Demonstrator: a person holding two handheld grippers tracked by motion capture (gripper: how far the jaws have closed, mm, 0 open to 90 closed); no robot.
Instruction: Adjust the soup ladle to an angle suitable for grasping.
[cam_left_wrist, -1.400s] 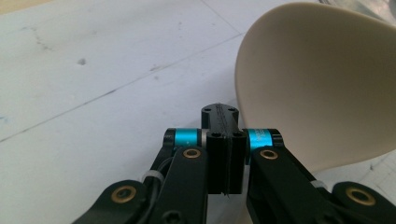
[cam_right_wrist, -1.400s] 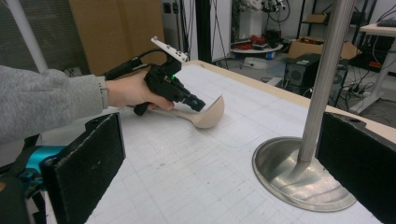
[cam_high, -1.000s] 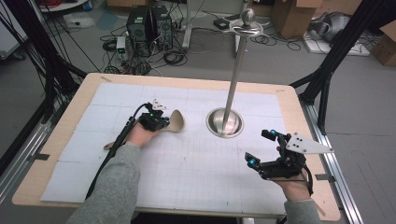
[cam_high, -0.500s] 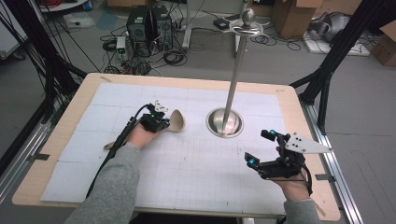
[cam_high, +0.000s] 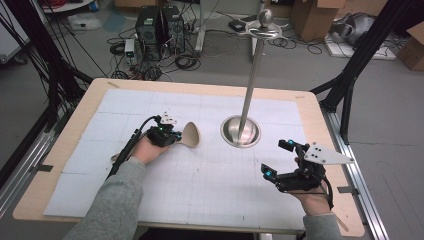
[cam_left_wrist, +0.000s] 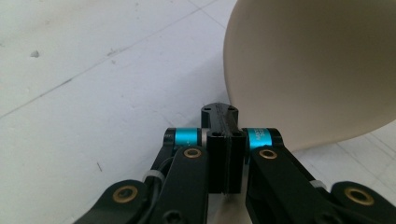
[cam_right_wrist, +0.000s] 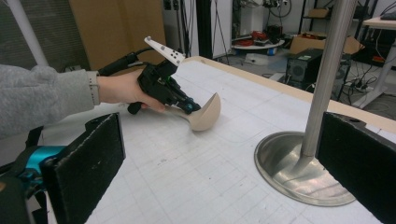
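While clamped together on the neck of the beige spoon-like ladle (cam_high: 190, 134), left gripper (cam_high: 172, 137) sits at the table's left-middle, held low over the white gridded mat (cam_high: 200, 200). Jaws fully closed in the left gripper view, black pads pressed flat against each other with the ladle's (cam_left_wrist: 317, 65) pale rounded bowl bulging up just beyond the tips and to their right. Seen from the right gripper view, same gripper (cam_right_wrist: 184, 106) tilted downward, handle end of the ladle (cam_right_wrist: 203, 114) caught in its tips, bowl resting edge-down on the mat, open side turned toward the stand. Grey-sleeved forearm (cam_high: 107, 205) behind it, cable trailing back along the wrist.

Ladle lying just left of the metal stand (cam_high: 241, 131), near its round base but apart from it. Stand's pole rising straight from that polished base at the mat's centre-right to a knob with a disc under it.

Right gripper (cam_high: 281, 160) held at the near right corner of the table, well apart from ladle and stand alike, grey three-cornered plate on top pointing to the right. Jaws wide apart, nothing between them: in the right gripper view, two black padded jaws standing at the far left and far right edges, with the stand's base (cam_right_wrist: 299, 172) and bare mat showing through the gap. Wooden table rim (cam_high: 320, 107) framing the mat on all sides.
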